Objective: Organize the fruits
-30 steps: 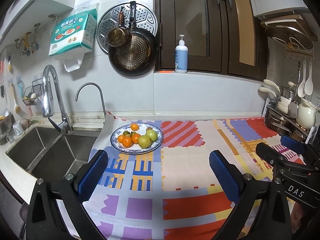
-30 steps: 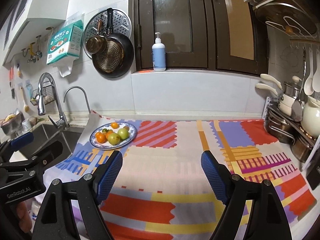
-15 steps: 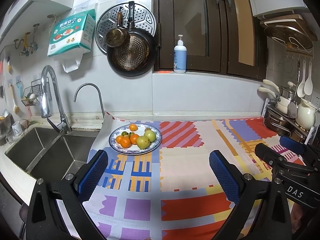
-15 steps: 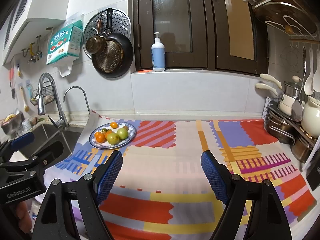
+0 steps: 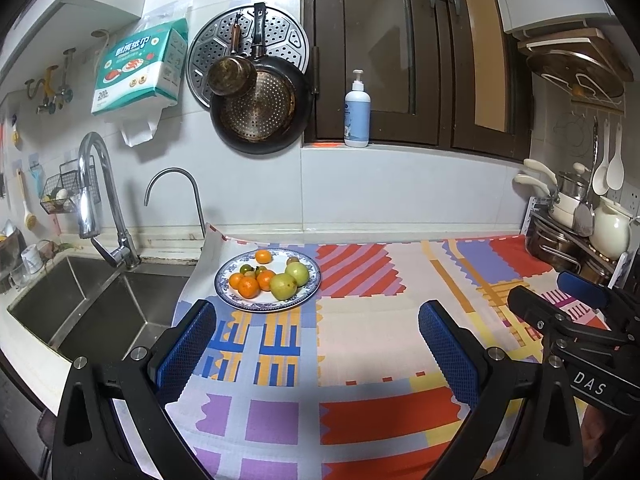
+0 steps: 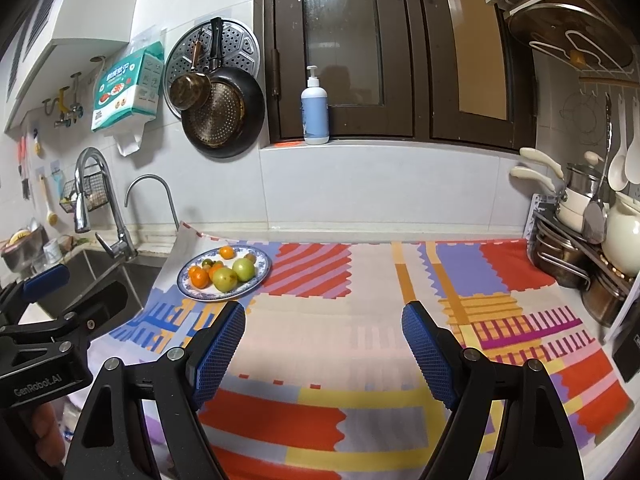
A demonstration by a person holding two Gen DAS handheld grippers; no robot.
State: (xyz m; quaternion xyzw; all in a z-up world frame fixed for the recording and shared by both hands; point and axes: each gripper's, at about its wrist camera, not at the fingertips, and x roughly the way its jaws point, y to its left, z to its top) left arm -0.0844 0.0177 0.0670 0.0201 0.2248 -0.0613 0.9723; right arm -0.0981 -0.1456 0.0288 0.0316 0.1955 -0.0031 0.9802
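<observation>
Not much has changed over the last second: the blue-and-white plate [image 5: 267, 305] slides only a touch in the left wrist view, so the rig looks to have drifted a bit, and no fruit has shifted. All the fruit sits on that plate, near the sink [image 5: 100, 304] at the left end of the patterned cloth [image 5: 360, 360]: several small oranges [image 5: 249, 286], two bigger green fruits [image 5: 283, 286] and a few tiny ones too small to name. Since everything's already gathered on the plate, this fits either a finished tidy-up or fruit waiting to be sorted somewhere else, can't say which. The left gripper [image 5: 316, 344] hangs on the near side of the plate, jaws spread wide and empty; the right gripper [image 6: 324, 344] is further to the right of the plate, also gaping with nothing between its pads. Readable text: "DAS" on the right gripper's body, "GenRobot.AI" on the left one's, and "200" on the teal paper-towel pack [image 5: 140, 68] on the wall above the sink.
</observation>
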